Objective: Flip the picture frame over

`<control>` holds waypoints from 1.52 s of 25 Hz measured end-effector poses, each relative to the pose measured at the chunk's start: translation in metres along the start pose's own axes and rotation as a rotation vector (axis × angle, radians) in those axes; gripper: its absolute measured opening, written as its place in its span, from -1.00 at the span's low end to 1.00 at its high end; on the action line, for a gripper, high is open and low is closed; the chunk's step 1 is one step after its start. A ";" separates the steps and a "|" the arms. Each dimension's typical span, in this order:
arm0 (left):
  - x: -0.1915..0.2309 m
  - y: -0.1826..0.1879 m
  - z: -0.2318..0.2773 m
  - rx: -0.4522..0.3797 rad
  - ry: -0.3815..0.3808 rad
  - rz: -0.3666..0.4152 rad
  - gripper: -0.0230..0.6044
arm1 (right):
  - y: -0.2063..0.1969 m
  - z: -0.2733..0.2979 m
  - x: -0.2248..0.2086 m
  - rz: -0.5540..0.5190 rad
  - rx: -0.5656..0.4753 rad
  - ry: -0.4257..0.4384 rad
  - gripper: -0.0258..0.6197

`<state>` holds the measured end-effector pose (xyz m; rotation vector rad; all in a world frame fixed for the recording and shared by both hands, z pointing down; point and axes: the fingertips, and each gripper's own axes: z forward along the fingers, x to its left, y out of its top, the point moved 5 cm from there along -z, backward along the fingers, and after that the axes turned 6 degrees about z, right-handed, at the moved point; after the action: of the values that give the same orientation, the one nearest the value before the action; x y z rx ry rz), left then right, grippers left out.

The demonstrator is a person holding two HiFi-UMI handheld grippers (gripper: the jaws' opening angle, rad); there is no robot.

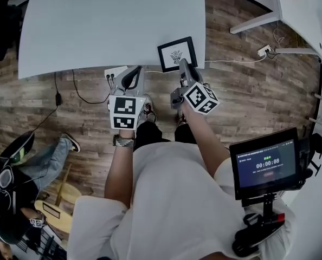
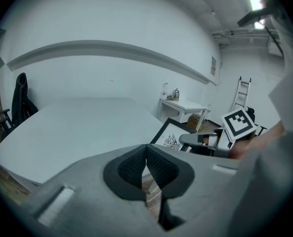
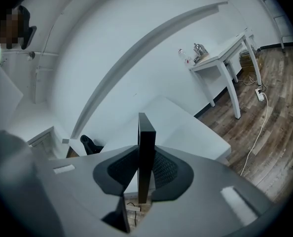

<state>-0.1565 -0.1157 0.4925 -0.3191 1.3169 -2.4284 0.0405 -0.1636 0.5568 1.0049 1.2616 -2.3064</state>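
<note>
While clamped on the near edge of the picture frame (image 1: 177,52), holds it face-up, straight ahead of the right gripper (image 1: 182,67); with the left gripper (image 1: 131,76) pinched together, empty, farther off.

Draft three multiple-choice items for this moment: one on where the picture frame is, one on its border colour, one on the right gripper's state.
1. Where on the white table is the picture frame?
A. far edge
B. near edge
C. middle

2. What colour is the frame's border?
A. black
B. white
C. red

3. How does the right gripper stand?
A. open and empty
B. shut on nothing
C. shut on the frame

Answers:
1. B: the head view shows the frame at the table edge closest to the grippers.
2. A: the border reads black in the head view and the right gripper view.
3. C: the right gripper view shows both pads pressed on the frame, seen edge-on between them.
</note>
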 end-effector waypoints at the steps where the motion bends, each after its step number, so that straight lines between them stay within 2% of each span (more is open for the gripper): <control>1: 0.000 0.000 0.002 0.004 -0.009 0.008 -0.91 | -0.002 -0.001 -0.002 0.008 -0.002 -0.006 -0.70; 8: -0.010 0.000 0.014 0.028 -0.057 0.041 -0.91 | -0.010 0.000 -0.018 0.171 -0.015 -0.016 -0.68; 13: -0.018 -0.001 0.016 0.037 -0.067 0.056 -0.91 | -0.021 -0.002 -0.039 0.420 -0.019 0.010 -0.69; 18: -0.021 0.000 0.012 0.044 -0.065 0.067 -0.91 | -0.029 -0.008 -0.051 0.514 -0.033 0.023 -0.66; 23: -0.010 -0.008 0.023 0.059 -0.071 0.067 -0.91 | -0.040 0.008 -0.060 0.569 -0.024 -0.005 -0.64; 31: -0.012 -0.008 0.029 0.059 -0.087 0.068 -0.91 | -0.045 0.018 -0.068 0.574 0.009 -0.042 -0.57; 38: -0.011 -0.005 0.027 0.055 -0.081 0.071 -0.91 | -0.045 0.021 -0.073 0.583 0.025 -0.029 -0.54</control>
<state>-0.1382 -0.1290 0.5113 -0.3472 1.2043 -2.3627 0.0565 -0.1589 0.6434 1.1559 0.7878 -1.8755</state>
